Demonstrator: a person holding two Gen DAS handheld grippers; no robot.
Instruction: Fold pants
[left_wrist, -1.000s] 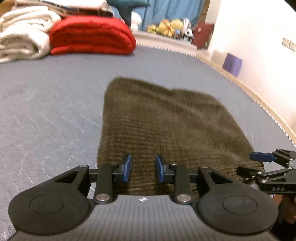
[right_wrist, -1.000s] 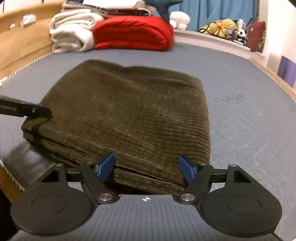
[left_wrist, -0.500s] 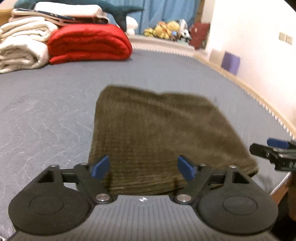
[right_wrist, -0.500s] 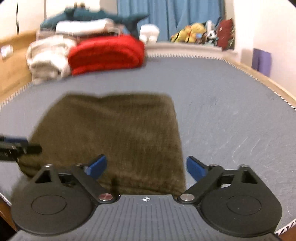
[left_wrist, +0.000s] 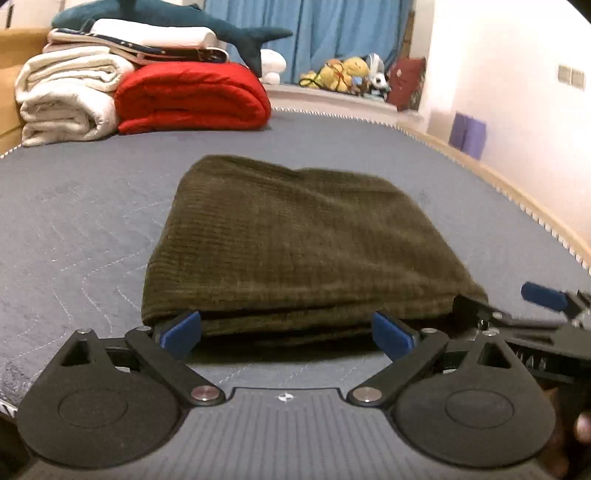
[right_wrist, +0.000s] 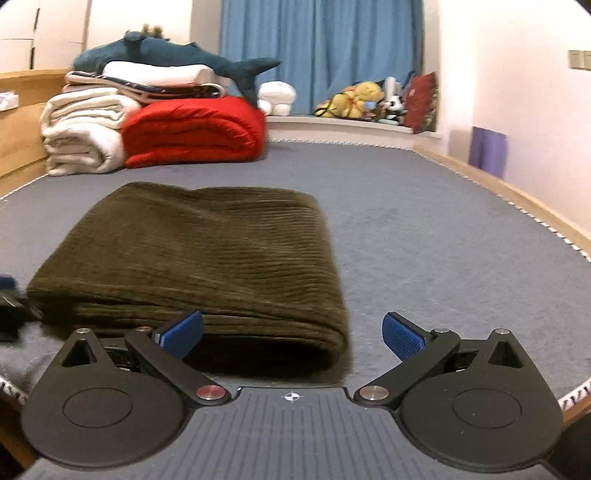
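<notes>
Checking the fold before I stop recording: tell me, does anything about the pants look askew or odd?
Nothing stands out. The pants lie as a compact folded stack on the bed, edges roughly aligned, only the far edge slightly humped. Both grippers, left and right, stand open, holding nothing.

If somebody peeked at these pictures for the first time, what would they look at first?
Probably the folded brown pants, lying in the middle of the grey bed right in front of both sets of blue-tipped fingers, which stand wide apart with nothing in them. Next, the bright red blanket at the far end, beside white blankets, with a blue toy shark on top of the pile.
</notes>
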